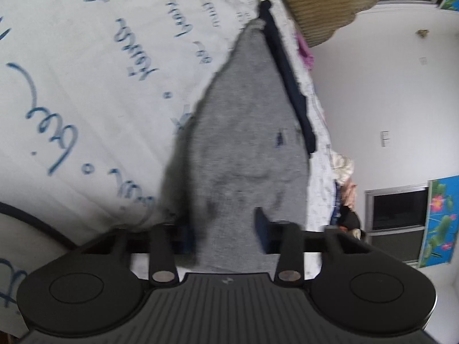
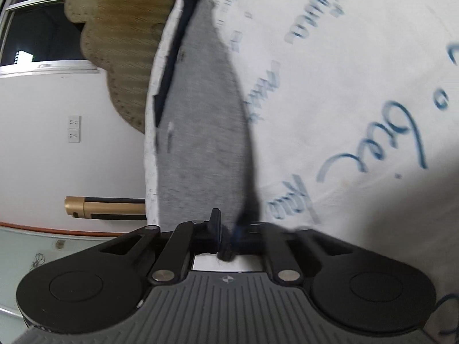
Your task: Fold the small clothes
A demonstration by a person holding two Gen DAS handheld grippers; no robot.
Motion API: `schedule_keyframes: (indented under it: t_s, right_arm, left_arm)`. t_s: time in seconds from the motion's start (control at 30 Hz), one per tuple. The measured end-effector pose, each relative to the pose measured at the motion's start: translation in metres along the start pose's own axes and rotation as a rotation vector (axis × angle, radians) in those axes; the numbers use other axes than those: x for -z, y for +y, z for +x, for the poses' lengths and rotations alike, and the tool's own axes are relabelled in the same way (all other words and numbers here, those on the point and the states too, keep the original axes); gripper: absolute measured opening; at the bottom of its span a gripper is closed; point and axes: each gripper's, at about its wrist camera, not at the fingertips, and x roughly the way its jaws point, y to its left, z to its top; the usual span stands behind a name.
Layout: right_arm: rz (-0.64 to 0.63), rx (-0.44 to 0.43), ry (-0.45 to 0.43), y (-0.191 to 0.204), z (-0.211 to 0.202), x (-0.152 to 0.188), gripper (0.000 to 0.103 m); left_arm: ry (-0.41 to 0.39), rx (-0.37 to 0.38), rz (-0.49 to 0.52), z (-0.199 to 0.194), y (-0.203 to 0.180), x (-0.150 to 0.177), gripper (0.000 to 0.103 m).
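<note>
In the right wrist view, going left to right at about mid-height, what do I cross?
White wall with two pale socket plates → tan woven mat with a scalloped edge → dark navy waistband strip → grey knit garment held in the right tongs → white bedsheet with blue handwriting print.

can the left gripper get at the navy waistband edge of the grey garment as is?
Probably not directly: the left gripper has grey garment fabric between its fingers, and the navy waistband lies farther along, unobstructed on the bedsheet.
</note>
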Motion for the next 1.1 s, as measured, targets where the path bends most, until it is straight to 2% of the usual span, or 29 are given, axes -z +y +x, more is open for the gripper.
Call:
schedule_keyframes:
  t_s: [0.07,0.13,0.27,0.4,0.57,0.67,0.73,0.8,0.87,1.03,1.1]
  right_arm:
    - [0.004,-0.018,-0.012,-0.003,-0.001,0.001,0.005]
    - [-0.018,-0.007,-0.022,0.000,0.000,0.004,0.005]
    - [-0.083,0.029,-0.040,0.012,0.004,0.009,0.008]
    - [-0.096,-0.044,-0.076,0.020,-0.006,0.010,0.008]
    - [-0.108,-0.140,-0.099,0.034,-0.023,0.005,0.008]
    - [-0.127,-0.183,-0.116,0.040,-0.033,0.002,0.008]
    - [-0.129,-0.149,-0.114,0.034,-0.032,-0.002,0.008]
    - [-0.099,-0.109,-0.065,0.018,-0.023,-0.006,0.008]
    - [-0.070,-0.041,-0.025,0.004,-0.014,-0.006,0.010]
    - [-0.050,-0.076,-0.066,-0.002,-0.016,-0.009,0.024]
    - [-0.059,-0.077,-0.074,-0.001,-0.009,-0.011,0.011]
  left_arm:
    - [0.000,-0.011,-0.013,0.000,0.004,0.000,0.019]
    - [-0.002,-0.062,-0.001,0.001,0.005,0.001,0.005]
    - [-0.022,-0.116,0.079,0.000,-0.009,0.006,0.004]
    - [-0.007,-0.094,0.100,-0.006,-0.020,0.007,0.004]
    - [-0.011,-0.032,0.113,-0.021,-0.032,0.004,0.005]
    - [-0.015,-0.051,0.113,-0.020,-0.029,0.002,0.005]
    - [0.008,-0.072,0.083,-0.012,-0.017,0.001,0.005]
    - [0.028,-0.097,0.048,-0.004,-0.005,0.002,0.005]
    - [0.026,-0.075,0.036,-0.003,0.000,0.003,0.005]
    - [0.032,-0.073,0.038,-0.002,0.000,0.003,0.005]
    - [0.034,-0.073,0.038,0.000,-0.001,0.003,0.005]
